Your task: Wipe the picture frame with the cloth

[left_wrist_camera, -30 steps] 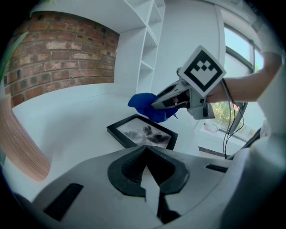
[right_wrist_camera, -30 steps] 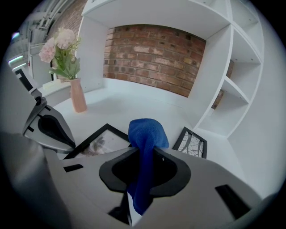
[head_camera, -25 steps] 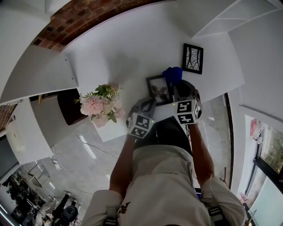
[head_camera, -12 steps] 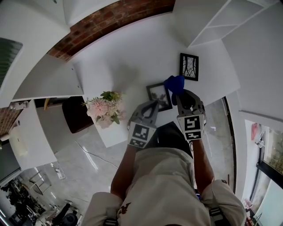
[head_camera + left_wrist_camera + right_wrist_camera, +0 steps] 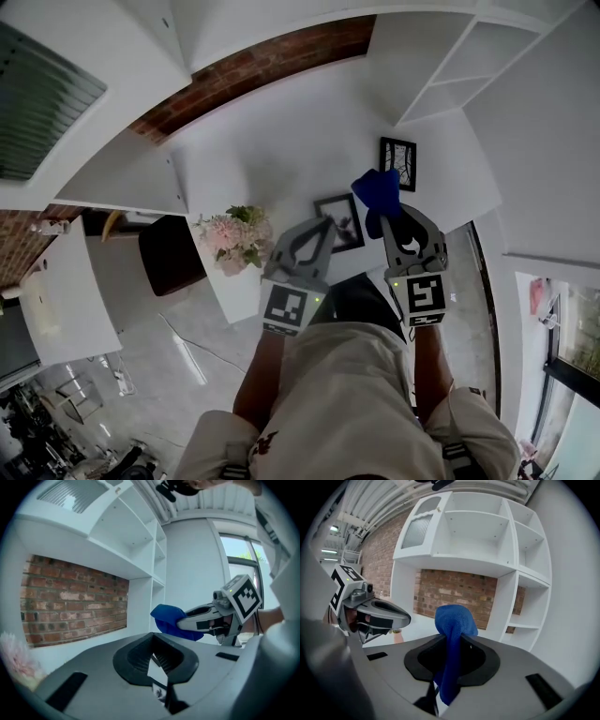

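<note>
A small dark picture frame (image 5: 345, 225) stands on the white counter (image 5: 281, 155), and a second black frame (image 5: 397, 162) leans on the wall behind it. My right gripper (image 5: 385, 212) is shut on a blue cloth (image 5: 377, 190), which hangs bunched over the small frame's right edge. The cloth (image 5: 452, 620) sticks up between the jaws in the right gripper view and shows at the right gripper's tip (image 5: 187, 623) in the left one. My left gripper (image 5: 324, 225) is shut with nothing in it, its tip over the small frame's left part.
A pink flower bunch (image 5: 232, 239) stands at the counter's left front corner. A dark stool (image 5: 169, 255) is on the floor beside it. White shelves (image 5: 469, 56) rise at the right. A brick wall strip (image 5: 262, 70) runs behind the counter.
Both grippers have risen toward the head camera and look larger. The cloth stays in the right gripper near the small frame. The head view has tilted, showing more shelf.
</note>
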`<state>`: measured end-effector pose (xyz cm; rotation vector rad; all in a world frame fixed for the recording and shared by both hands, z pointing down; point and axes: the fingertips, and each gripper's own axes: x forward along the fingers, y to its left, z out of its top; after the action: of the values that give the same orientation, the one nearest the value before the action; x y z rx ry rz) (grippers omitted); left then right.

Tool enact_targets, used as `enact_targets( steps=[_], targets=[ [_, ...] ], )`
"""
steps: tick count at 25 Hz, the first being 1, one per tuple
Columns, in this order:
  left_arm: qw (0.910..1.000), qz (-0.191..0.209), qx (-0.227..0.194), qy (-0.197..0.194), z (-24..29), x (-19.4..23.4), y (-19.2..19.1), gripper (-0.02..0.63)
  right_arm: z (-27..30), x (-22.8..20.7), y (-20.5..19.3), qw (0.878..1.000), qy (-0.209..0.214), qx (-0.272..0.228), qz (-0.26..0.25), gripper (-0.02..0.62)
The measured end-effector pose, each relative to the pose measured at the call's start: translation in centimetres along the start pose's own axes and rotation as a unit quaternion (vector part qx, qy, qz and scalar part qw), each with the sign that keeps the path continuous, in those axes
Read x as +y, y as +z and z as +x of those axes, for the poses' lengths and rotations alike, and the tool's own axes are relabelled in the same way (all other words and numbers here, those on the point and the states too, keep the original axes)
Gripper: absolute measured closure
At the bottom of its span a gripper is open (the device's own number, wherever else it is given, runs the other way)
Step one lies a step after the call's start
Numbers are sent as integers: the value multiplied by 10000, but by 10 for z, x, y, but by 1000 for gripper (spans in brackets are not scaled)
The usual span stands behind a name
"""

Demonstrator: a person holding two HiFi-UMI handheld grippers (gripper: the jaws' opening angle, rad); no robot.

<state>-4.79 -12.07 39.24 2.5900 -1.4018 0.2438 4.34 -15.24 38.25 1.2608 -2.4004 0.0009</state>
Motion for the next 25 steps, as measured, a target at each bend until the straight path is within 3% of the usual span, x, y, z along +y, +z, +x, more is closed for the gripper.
enact_targets(
  steps=[9,25],
  targets=[
    [9978,113,-611,246,-32,13,69,603,-30,-1,82,9960,-34,-894,-7,528],
    [9965,277,-680,409,-53,20,81,603,-35,18,89,9964,26,-841,100,541]
  ],
)
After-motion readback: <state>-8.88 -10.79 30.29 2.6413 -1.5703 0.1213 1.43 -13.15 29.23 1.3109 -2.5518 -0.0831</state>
